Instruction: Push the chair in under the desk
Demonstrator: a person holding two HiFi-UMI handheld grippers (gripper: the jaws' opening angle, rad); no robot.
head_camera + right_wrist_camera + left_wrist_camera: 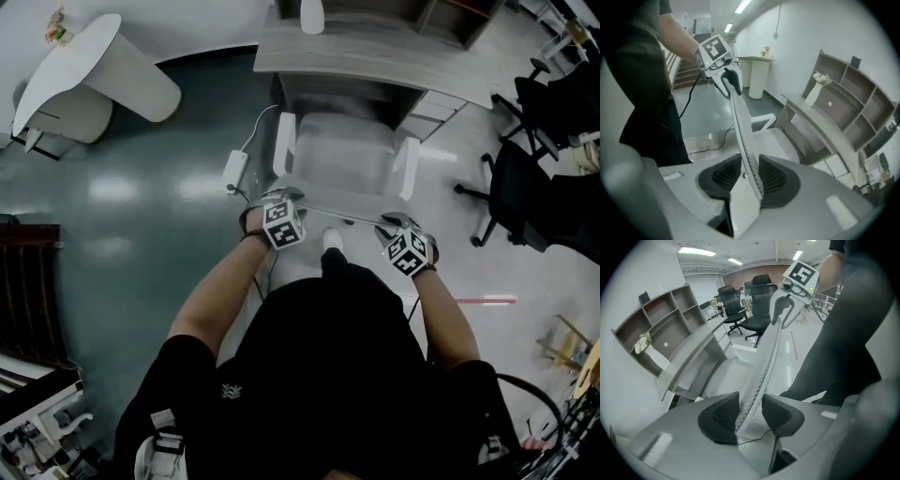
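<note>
Glossy office floor surrounds the white chair (pixel 347 155), which faces the grey counter (pixel 375 56) with its seat mostly out. Jaws of the left gripper (pixel 750 416) and the right gripper (pixel 750 180) clamp its backrest (pixel 342 216); most of the push seems left to do.

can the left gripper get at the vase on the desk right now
Probably not: the left gripper grips the chair backrest, and the seat lies between it and the vase.

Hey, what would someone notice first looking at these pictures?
The white chair's backrest, at centre of the head view, clamped along its top edge by the left hand-held gripper and the right hand-held gripper. Just beyond it stands the grey desk with a white vase on top.
</note>
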